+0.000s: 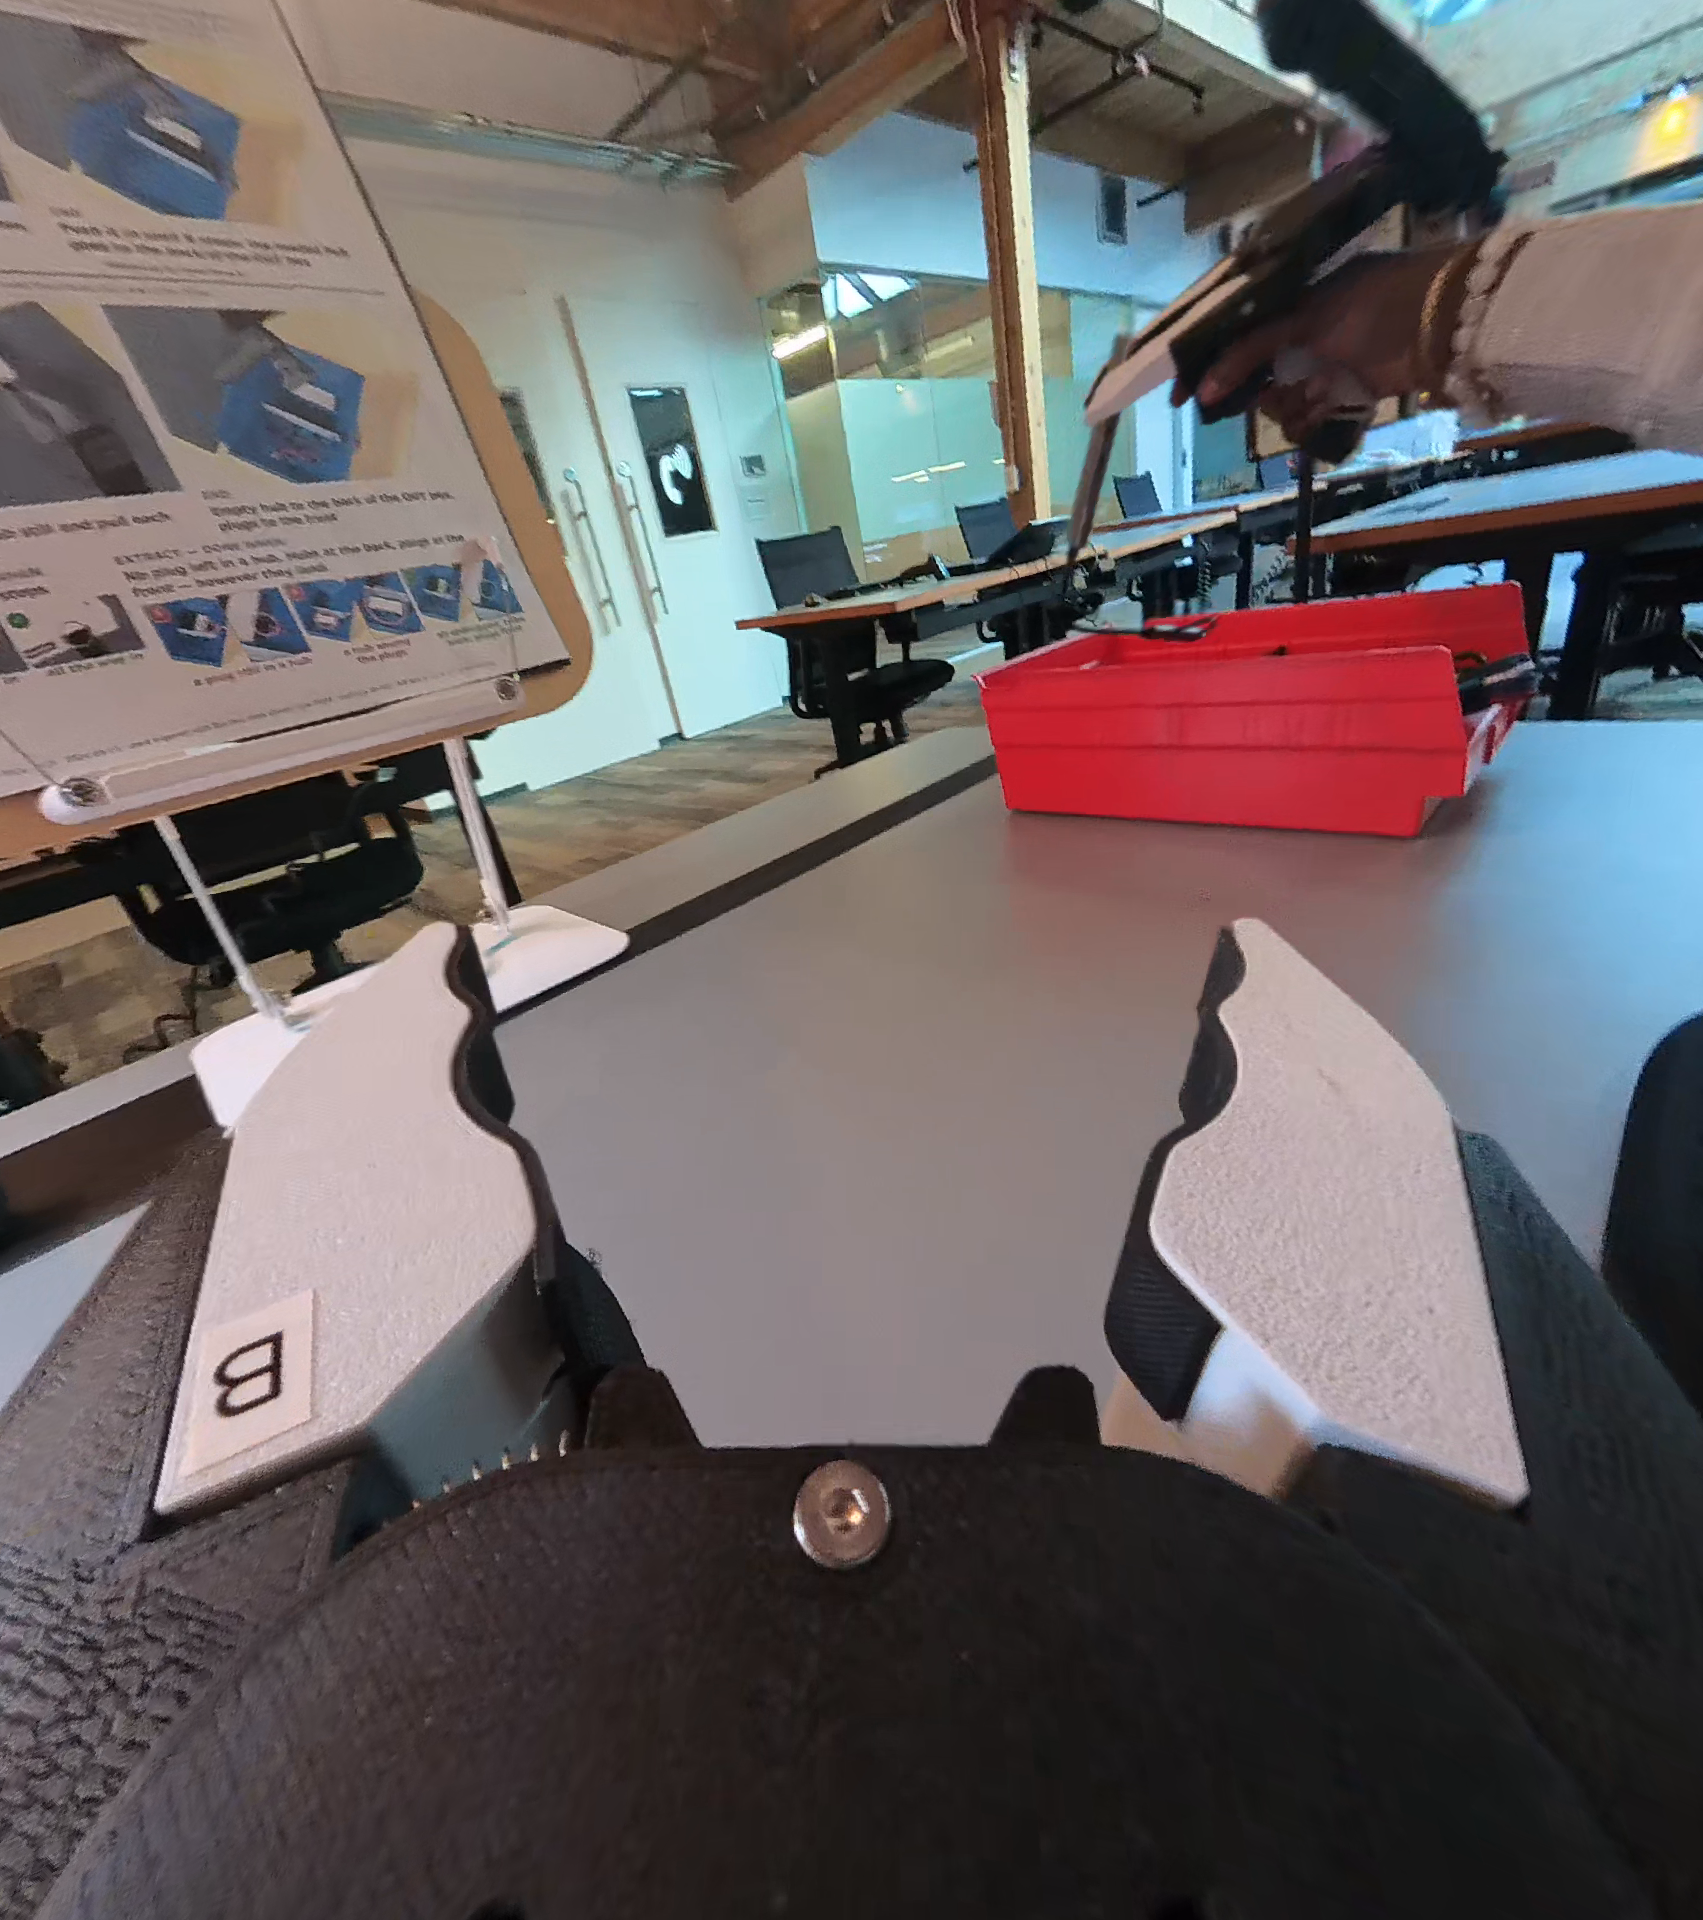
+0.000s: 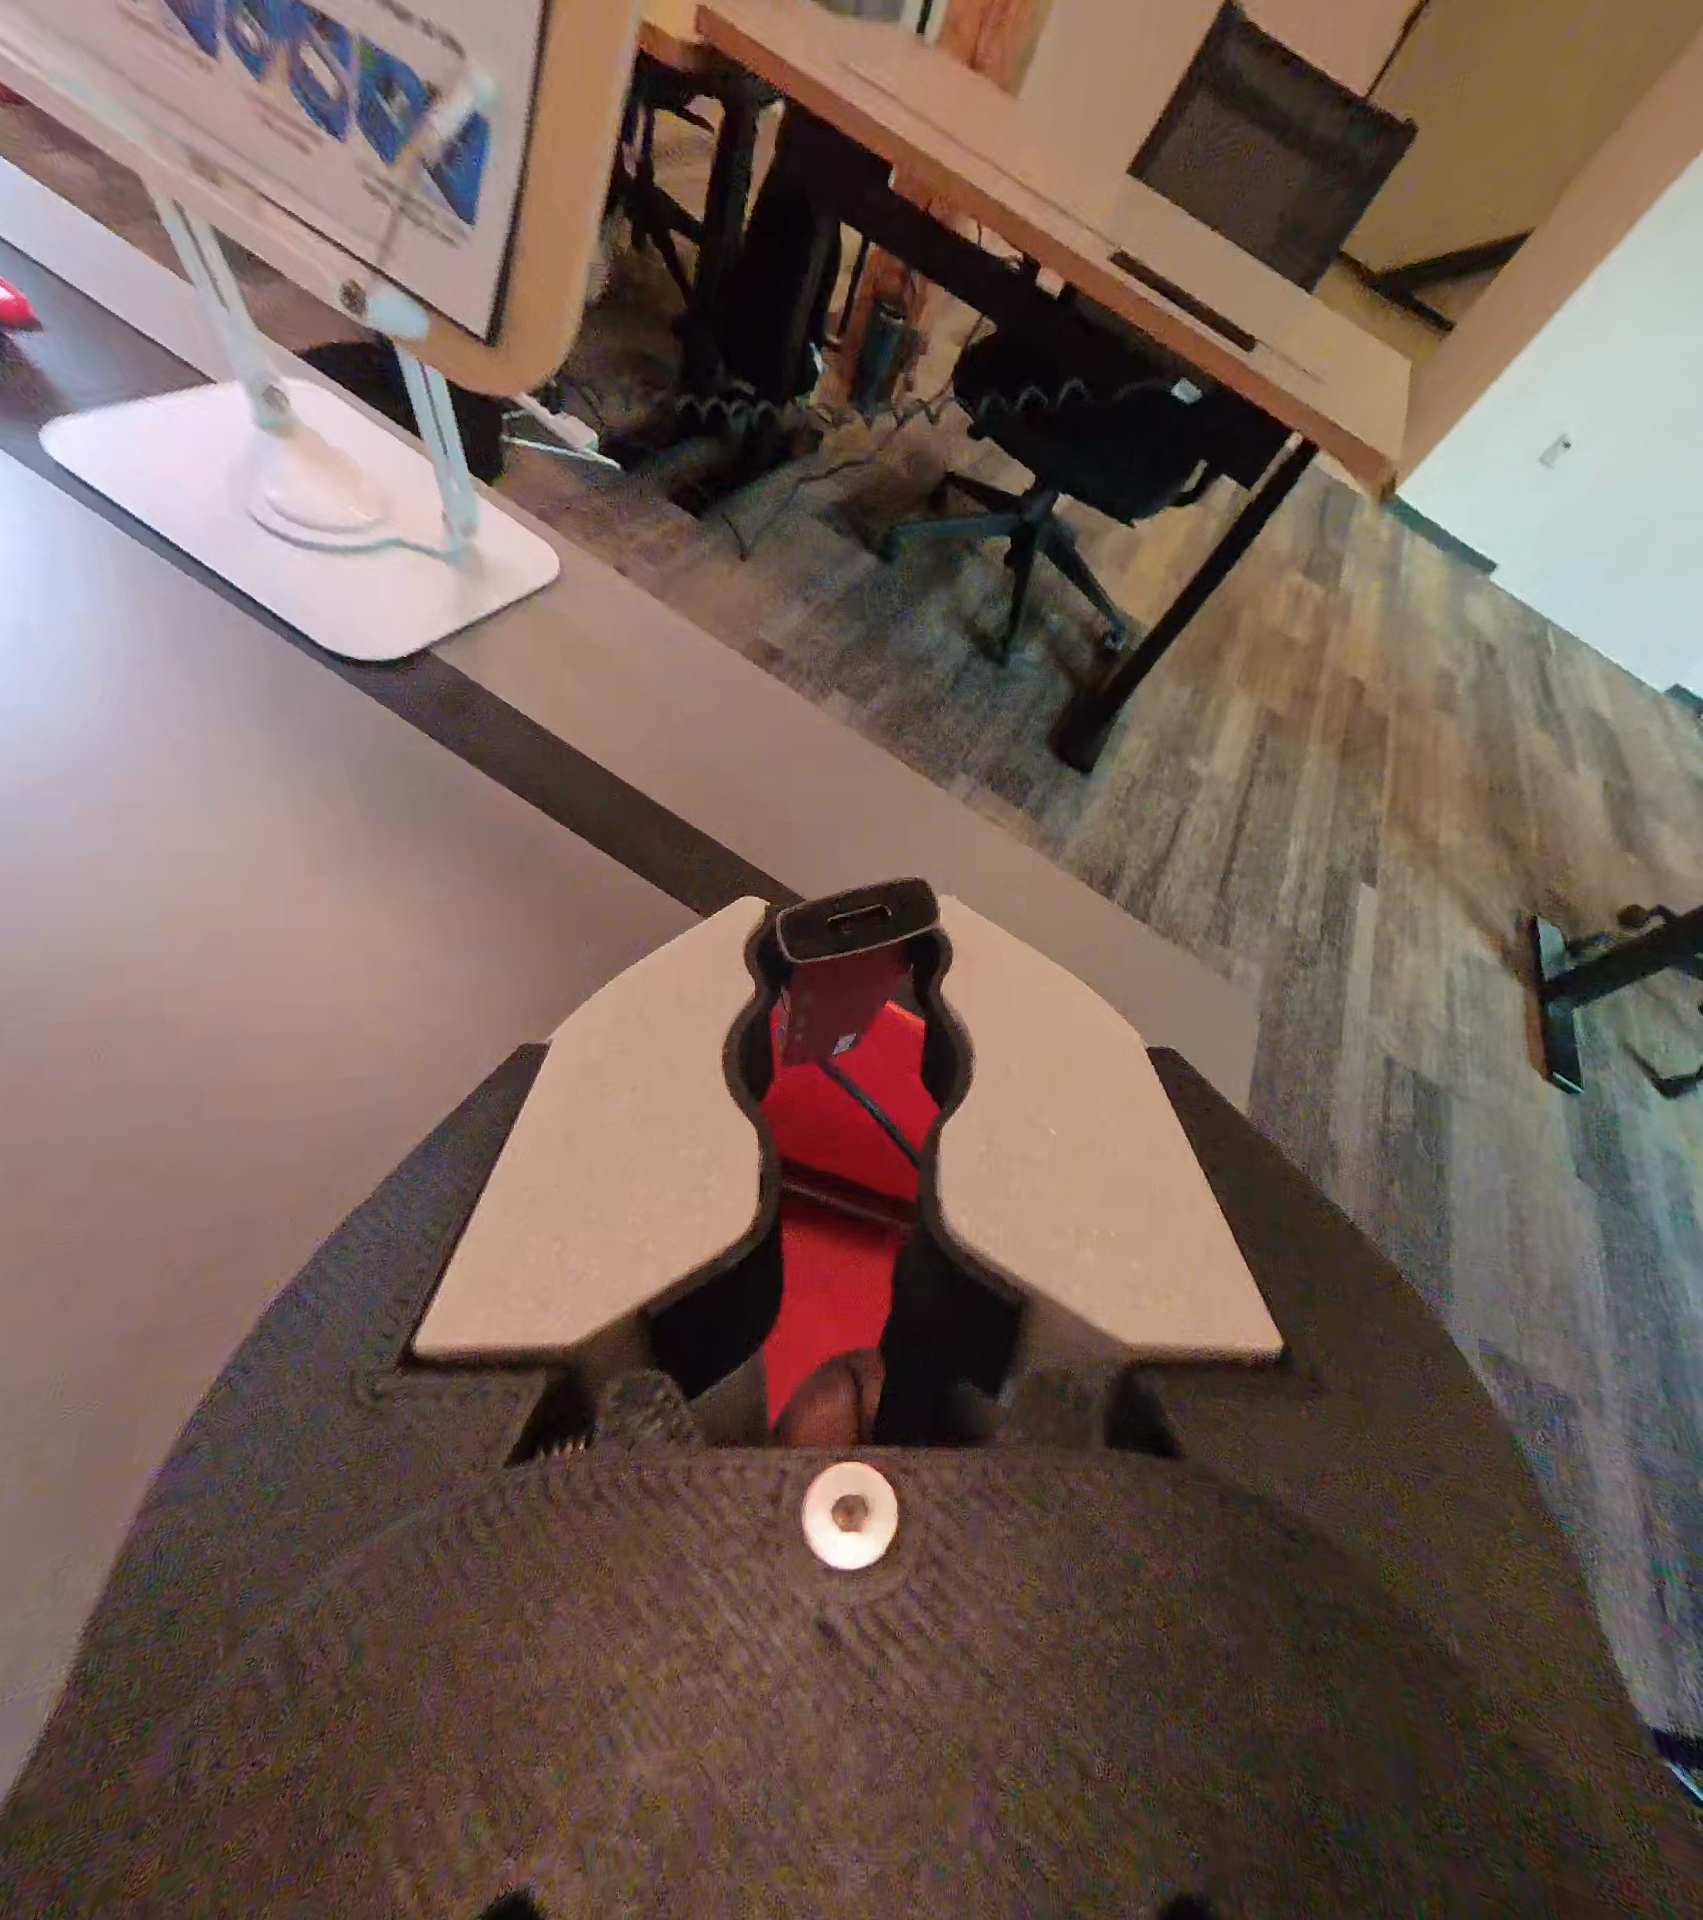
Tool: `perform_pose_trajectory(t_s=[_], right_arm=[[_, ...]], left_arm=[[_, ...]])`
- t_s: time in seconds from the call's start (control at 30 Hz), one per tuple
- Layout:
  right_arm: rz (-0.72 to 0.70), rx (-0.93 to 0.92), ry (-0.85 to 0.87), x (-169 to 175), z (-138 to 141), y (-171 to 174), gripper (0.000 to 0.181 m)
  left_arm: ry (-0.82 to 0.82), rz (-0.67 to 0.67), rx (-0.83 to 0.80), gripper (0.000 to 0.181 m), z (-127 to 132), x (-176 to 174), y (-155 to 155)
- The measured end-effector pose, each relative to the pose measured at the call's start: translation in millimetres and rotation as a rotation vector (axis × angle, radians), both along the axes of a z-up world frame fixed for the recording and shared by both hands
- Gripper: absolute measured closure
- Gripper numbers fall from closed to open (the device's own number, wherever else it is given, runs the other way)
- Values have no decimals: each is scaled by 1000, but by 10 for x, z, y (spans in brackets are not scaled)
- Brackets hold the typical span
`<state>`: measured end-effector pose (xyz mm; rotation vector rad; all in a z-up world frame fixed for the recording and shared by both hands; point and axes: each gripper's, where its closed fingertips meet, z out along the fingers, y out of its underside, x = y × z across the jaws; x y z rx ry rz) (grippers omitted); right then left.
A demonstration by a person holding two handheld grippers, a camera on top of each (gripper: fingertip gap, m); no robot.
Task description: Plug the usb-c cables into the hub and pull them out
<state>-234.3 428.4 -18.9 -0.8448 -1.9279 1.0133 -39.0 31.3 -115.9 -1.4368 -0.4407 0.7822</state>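
Nearest to us, our left gripper (image 1: 847, 997) hangs low over the grey table (image 1: 930, 1039), fingers spread wide with nothing between them. A white sticker (image 1: 249, 1371) with a single printed letter sits on its left finger. Our right gripper (image 2: 852, 935) is clamped on the hub (image 2: 857, 920) — a small dark block pinched at the fingertips, one port facing away from us, a thin cable (image 2: 883, 1122) trailing down from it. Below it, and seen from the left as well, is the red bin (image 1: 1211, 748), where black cables (image 1: 1179, 627) lie; we cannot tell how many.

The hold is only at the tips, so we judge the hub could twist or slip out if the trailing cable snags on the bin's rim as it lifts away. A tilted hub would also make plugging in awkward.

Farther off to the left stands an instruction board (image 1: 203, 416) on a white stand (image 2: 307, 509), carrying photos and printed text
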Motion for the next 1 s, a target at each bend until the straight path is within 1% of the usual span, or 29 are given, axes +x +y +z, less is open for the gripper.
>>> perform_pose_trajectory(t_s=[0.1,0.17,0.27,0.4,0.43,0.47,0.57,0.6,0.63,0.7,0.77,0.8,0.83,0.93,1.0], right_arm=[[-52,-15,-62,-96,-337,125,157],[-81,-84,-137,-118,-565,175,157],[-164,-197,-244,-138,-894,326,157],[-256,-351,-528,47,-1393,475,156],[-285,-362,-559,84,-1455,527,156],[-334,-341,-567,111,-1499,624,152],[-461,-198,-591,210,-1602,915,135],[-485,-140,-592,246,-1610,984,127],[-479,-104,-589,278,-1592,996,119],[-442,-107,-567,354,-1483,915,104],[-407,-140,-492,442,-1289,782,87],[-380,-162,-435,498,-1170,680,78],[-355,-195,-370,579,-1047,571,73],[-254,-345,-136,887,-636,184,67],[-184,-432,55,1144,-366,-66,62]], left_arm=[[-2,-35,-2,54,-7,43,53],[-7,-48,-3,52,-14,54,72],[-18,-52,-22,51,-56,47,87],[-14,-53,-57,51,-97,50,118],[-14,-56,-67,51,-113,54,131],[-14,-58,-73,51,-121,56,142],[-14,-68,-79,51,-133,71,171],[-15,-67,-85,51,-143,70,176],[-17,-67,-97,51,-157,69,180],[-17,-59,-141,48,-200,63,195],[-17,-60,-192,43,-252,70,222],[-17,-63,-207,41,-264,78,237],[-14,-68,-210,39,-260,88,250],[-1,-104,-171,37,-180,155,288],[-5,-136,-150,38,-101,237,304]])
